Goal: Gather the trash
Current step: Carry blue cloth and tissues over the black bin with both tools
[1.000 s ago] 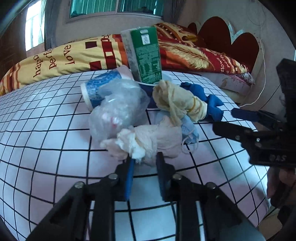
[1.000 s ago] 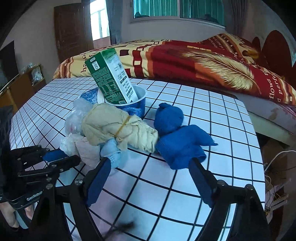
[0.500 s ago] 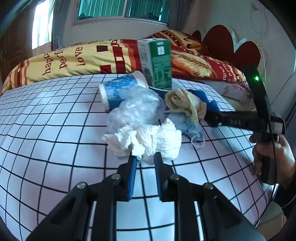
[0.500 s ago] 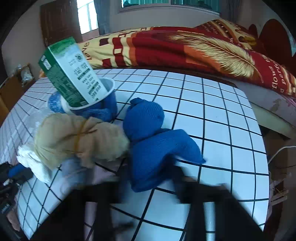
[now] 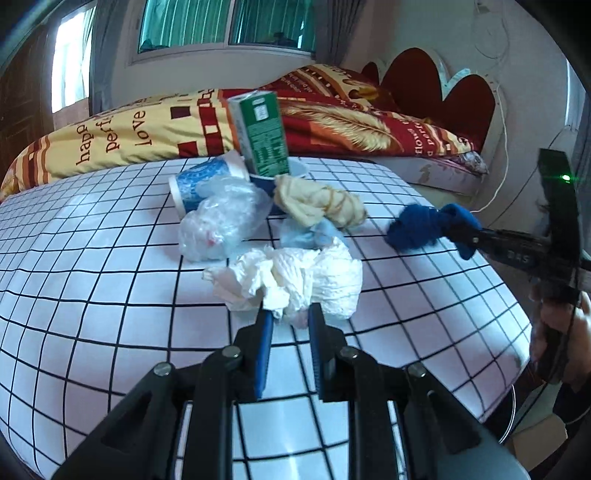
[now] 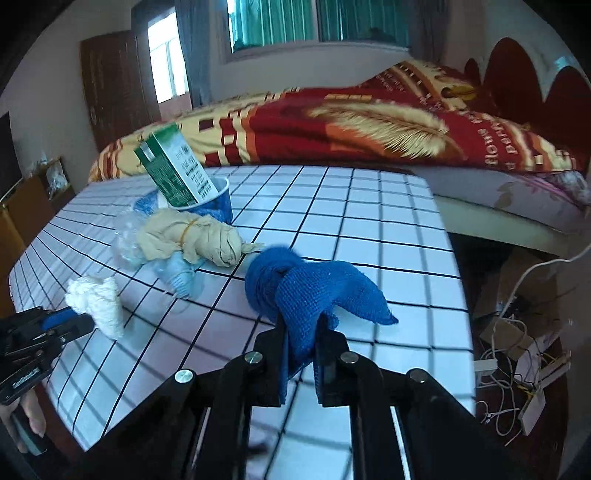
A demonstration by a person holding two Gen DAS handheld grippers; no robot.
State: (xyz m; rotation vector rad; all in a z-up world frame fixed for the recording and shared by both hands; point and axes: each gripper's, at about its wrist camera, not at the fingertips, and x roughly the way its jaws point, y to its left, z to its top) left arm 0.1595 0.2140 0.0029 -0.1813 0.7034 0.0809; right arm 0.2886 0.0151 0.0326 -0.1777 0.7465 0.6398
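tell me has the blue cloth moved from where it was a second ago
Yes. The blue cloth, pinched in the right gripper, has been pulled off the beige bundle it was touching, toward the table's near edge.

A home bedroom: bed [image 6: 498, 192] along the far side under a red and yellow feather-print blanket [image 6: 369, 129], heart-shaped red headboard [image 5: 443, 92] far right, curtained window [image 5: 225, 24] above, dark wooden door [image 6: 110, 88] far left, checked table [image 5: 92, 258] near
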